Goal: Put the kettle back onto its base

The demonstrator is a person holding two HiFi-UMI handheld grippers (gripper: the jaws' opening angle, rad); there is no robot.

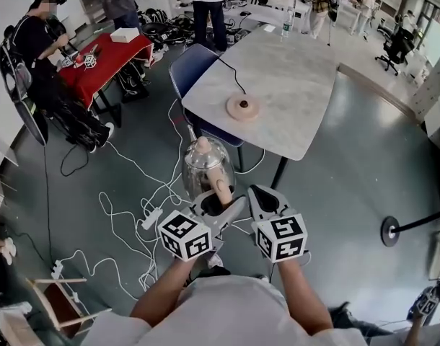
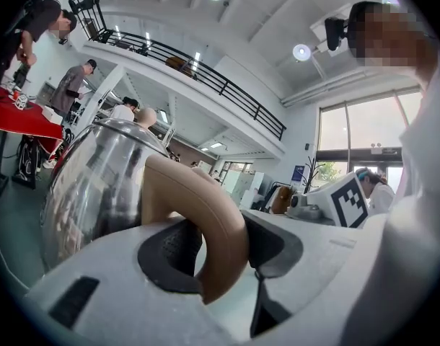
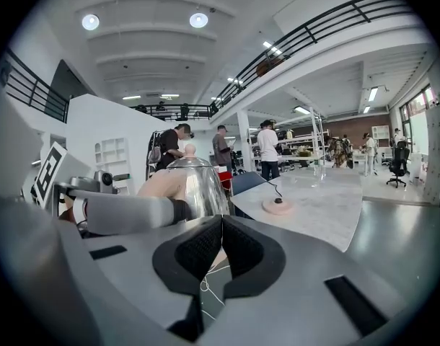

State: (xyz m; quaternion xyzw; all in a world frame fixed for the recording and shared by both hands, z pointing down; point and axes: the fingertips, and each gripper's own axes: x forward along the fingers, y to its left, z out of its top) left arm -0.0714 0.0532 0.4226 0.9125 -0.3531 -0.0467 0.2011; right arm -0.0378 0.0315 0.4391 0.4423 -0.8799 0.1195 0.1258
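A shiny steel kettle [image 1: 204, 163] with a tan handle [image 1: 218, 187] and a tan lid knob hangs in the air over the floor, short of the table's near edge. My left gripper [image 1: 221, 206] is shut on that handle [image 2: 205, 222], with a dark pad on each side of it. The kettle body [image 2: 97, 186] stands upright. My right gripper [image 1: 267, 200] is beside it to the right, shut, with nothing between its pads [image 3: 238, 247]. The round tan base [image 1: 242, 107] lies on the grey table [image 1: 299, 71] with its black cord running away from me. The right gripper view shows the kettle [image 3: 195, 182] left of the base [image 3: 279, 205].
A blue chair [image 1: 191, 67] stands at the table's left side. White cables and power strips [image 1: 151, 217] trail over the floor under the kettle. People work at a red table [image 1: 108, 56] at the far left. A round stand foot [image 1: 390, 231] sits on the floor to the right.
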